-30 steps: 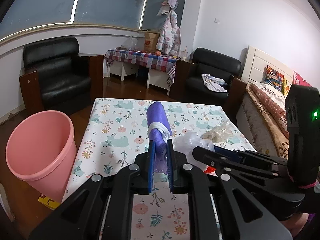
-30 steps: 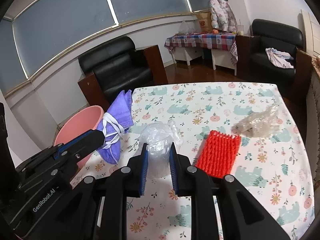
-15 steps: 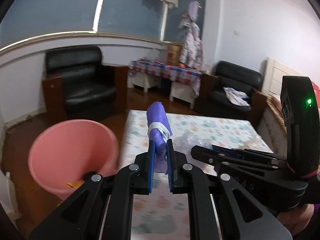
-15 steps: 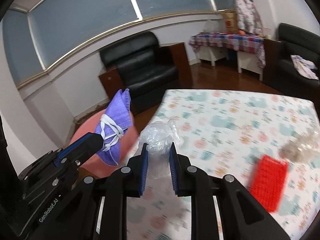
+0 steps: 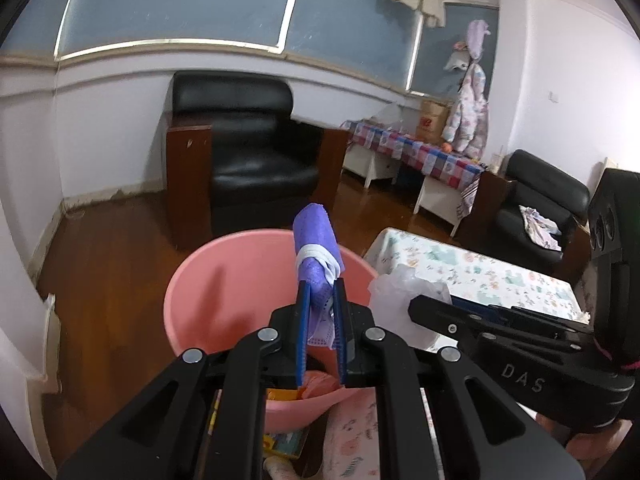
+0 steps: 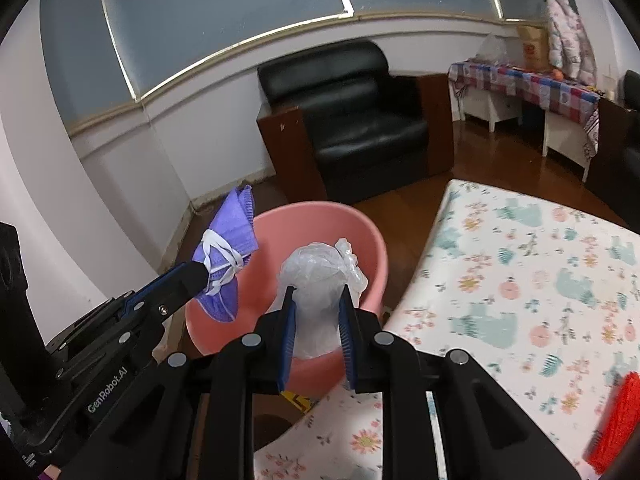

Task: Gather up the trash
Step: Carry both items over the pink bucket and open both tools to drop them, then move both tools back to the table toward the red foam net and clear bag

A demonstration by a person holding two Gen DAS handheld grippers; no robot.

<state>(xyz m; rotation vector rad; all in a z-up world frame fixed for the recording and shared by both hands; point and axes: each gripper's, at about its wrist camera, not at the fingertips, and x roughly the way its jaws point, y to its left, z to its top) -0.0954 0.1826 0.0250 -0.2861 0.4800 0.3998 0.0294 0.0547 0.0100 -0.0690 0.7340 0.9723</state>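
The left hand-held gripper [image 5: 320, 312] is closed tight on a folded purple face mask [image 5: 316, 252] with white ear loops wound around it; the mask stands up from between the blue pads and sits above the open mouth of the pink trash bin [image 5: 224, 280], which stands on the wooden floor [image 5: 112, 248] just beside the corner of the surface [image 5: 500, 276] with the floral cloth; the right hand-held gripper [image 6: 318, 312] is closed on a crumpled clear plastic bag [image 6: 320, 276], its pads pressing the bag from both sides, and the bag also hangs over the bin, near the rim on the side of the surface; in the right wrist view the two pieces of trash are side by side, near each other but apart; inside the bin some orange and yellow scraps [image 5: 316, 386] lie at the bottom, though they are partly hidden and I cannot tell what they are; a red ridged item [image 6: 614, 424] lies on the surface at the right edge of the right wrist view, well apart from the bin; a black armchair [image 5: 244, 148] stands behind the bin, against the wall
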